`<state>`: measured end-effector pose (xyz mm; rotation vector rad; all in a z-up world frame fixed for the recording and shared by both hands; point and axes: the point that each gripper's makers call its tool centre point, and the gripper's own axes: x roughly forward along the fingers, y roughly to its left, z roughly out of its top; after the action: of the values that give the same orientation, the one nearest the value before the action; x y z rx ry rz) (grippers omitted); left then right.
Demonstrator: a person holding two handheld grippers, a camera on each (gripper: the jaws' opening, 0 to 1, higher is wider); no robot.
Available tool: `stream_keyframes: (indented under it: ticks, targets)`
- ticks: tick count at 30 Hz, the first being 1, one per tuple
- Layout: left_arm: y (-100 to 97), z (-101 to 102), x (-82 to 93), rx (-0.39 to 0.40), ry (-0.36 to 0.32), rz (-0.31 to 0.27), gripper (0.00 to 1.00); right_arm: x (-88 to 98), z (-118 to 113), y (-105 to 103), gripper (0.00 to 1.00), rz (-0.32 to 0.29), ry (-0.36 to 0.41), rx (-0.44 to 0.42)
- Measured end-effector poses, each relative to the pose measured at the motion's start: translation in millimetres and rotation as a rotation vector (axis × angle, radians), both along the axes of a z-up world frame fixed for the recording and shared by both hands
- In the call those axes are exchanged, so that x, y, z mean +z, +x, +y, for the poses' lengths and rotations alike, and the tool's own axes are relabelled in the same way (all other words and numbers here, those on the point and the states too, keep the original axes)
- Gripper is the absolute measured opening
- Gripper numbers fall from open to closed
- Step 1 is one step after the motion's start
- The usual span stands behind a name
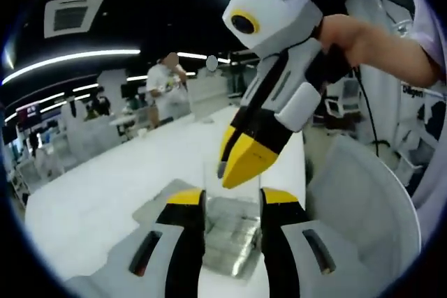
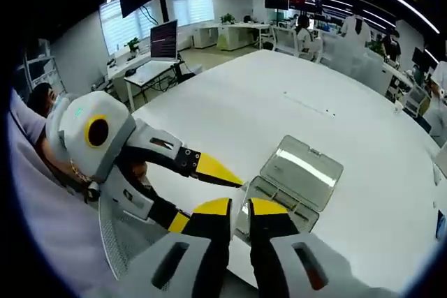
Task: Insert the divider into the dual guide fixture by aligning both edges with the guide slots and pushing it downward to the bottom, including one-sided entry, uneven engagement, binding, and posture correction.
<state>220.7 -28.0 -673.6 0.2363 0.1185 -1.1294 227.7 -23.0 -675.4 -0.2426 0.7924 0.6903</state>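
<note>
Left gripper point(image 1: 232, 202) jaws spread, straddling clear divider point(image 1: 230, 179) from near side. Right gripper point(image 2: 240, 209) pinching divider's upper edge, jaws pressed together on it; person's hand point(image 1: 349, 36) on grip. White bench point(image 2: 279, 102) carries clear guide fixture point(image 2: 297, 172) near its near edge. Divider upright over fixture; slot engagement cannot tell.

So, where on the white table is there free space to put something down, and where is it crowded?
The white table is bare beyond the clear fixture, towards the far edge and to both sides of it. It is crowded at the near edge, where the left gripper and the right gripper meet at the fixture and the clear divider.
</note>
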Motion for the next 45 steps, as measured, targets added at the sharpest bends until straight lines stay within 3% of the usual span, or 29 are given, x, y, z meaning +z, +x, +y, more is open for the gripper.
stream_keyframes:
  ticks: [8,15,23,28,37,45]
  targets:
    - [1.3,15,2.8,0.016,-0.003,-0.013,0.28,3.1,15,1,0.00,0.043,0.072,-0.046]
    - [2.7,16,11.5,0.025,-0.014,-0.042,0.29,11.4,15,3,0.00,0.089,0.155,-0.128]
    - [2.9,13,14.3,0.037,0.003,-0.073,0.30,13.7,15,1,0.00,0.087,0.159,-0.112]
    - [6.1,18,10.4,0.087,0.001,-0.036,0.33,12.3,14,2,0.00,0.090,0.151,-0.082]
    - [8.2,45,-15.7,0.217,0.031,0.107,0.47,10.5,18,10,0.00,0.100,0.146,-0.005]
    - [-15.4,74,-41.6,0.330,0.071,0.213,0.52,15.1,17,15,0.00,0.072,0.099,0.100]
